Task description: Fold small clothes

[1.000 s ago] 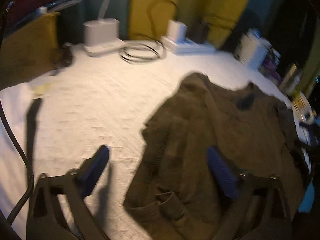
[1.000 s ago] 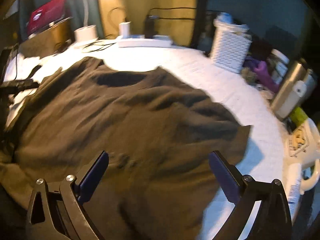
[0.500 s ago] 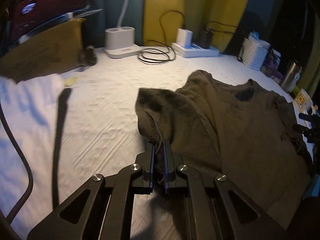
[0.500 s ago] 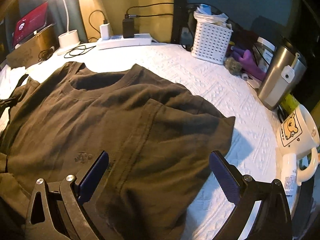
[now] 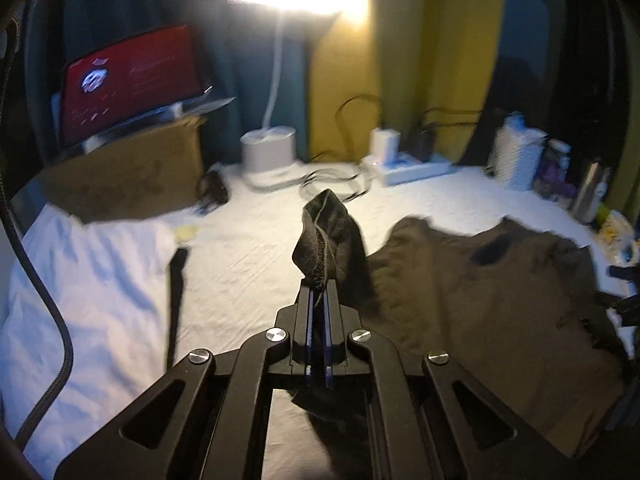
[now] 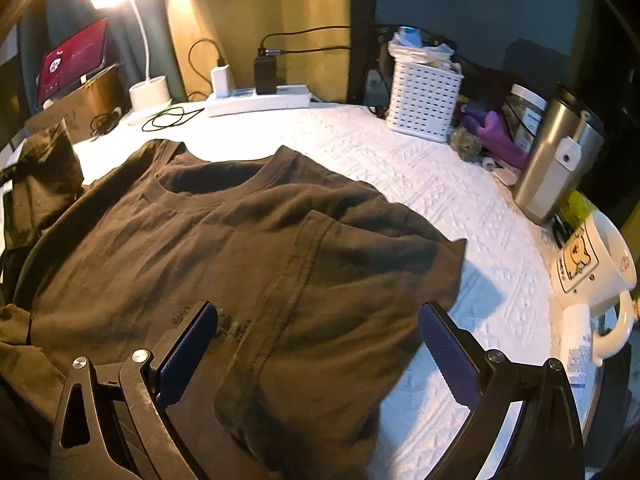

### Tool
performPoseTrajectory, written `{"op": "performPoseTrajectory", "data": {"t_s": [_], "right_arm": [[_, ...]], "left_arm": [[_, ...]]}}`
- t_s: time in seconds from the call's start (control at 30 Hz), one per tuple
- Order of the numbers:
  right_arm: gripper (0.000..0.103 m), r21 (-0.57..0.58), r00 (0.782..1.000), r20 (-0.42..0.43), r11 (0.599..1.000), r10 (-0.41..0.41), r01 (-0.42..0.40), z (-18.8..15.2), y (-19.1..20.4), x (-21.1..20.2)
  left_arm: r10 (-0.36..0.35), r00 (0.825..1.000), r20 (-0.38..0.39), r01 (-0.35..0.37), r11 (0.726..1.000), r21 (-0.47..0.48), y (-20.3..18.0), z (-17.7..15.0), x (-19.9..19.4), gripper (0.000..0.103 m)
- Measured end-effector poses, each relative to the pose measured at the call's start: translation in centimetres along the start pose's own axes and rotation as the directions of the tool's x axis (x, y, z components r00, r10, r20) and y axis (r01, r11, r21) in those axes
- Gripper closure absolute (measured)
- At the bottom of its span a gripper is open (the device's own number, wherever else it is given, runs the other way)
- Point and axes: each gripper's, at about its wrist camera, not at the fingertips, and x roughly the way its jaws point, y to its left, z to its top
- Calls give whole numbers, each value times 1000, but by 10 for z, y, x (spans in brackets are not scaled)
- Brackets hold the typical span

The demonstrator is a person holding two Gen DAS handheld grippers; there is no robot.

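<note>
Above the white-covered table (image 5: 248, 264), my left gripper (image 5: 318, 300) is clamped on the brown T-shirt's (image 6: 224, 240) raised sleeve (image 5: 328, 240). My right gripper (image 6: 318, 338) hovers over the shirt, jaws wide apart.

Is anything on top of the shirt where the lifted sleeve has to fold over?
Nothing visible. The left gripper pinches the sleeve; the shirt lies bare. The open right gripper hovers over its near part.

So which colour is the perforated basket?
White; the basket shows best in the right wrist view.
</note>
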Motion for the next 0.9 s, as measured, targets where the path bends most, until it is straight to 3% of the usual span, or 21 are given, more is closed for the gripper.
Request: {"op": "performPoseTrajectory", "data": {"t_s": [0.1,0.3,0.5,0.63,0.73,0.8,0.9], "right_arm": [[2,16,1000,-3,1000,-4,4,-3,-6,0],[2,16,1000,2,1000,13,-13,-2,-6,2],[2,-5,999,8,999,44,-44,-1,2,2],[2,1,999,1,999,44,-44,-3,0,4],[2,12,999,6,999,46,-46,-5,-2,2],[2,15,999,11,999,48,-49,-6,-2,0],[2,29,999,16,999,46,-46,-10,-5,-3]], "left_arm": [[43,999,-34,-44,998,-35,18,-10,0,101],[125,992,-24,-126,990,-64,32,-20,-18,101],[159,987,-14,-160,983,-91,33,-28,-29,101],[71,996,55,-69,997,-42,4,-14,-45,101],[-43,996,82,38,998,55,-36,0,-47,101],[-134,989,59,127,986,107,-61,4,-39,101],[-254,966,-54,259,947,188,-100,1,-14,100]]}}
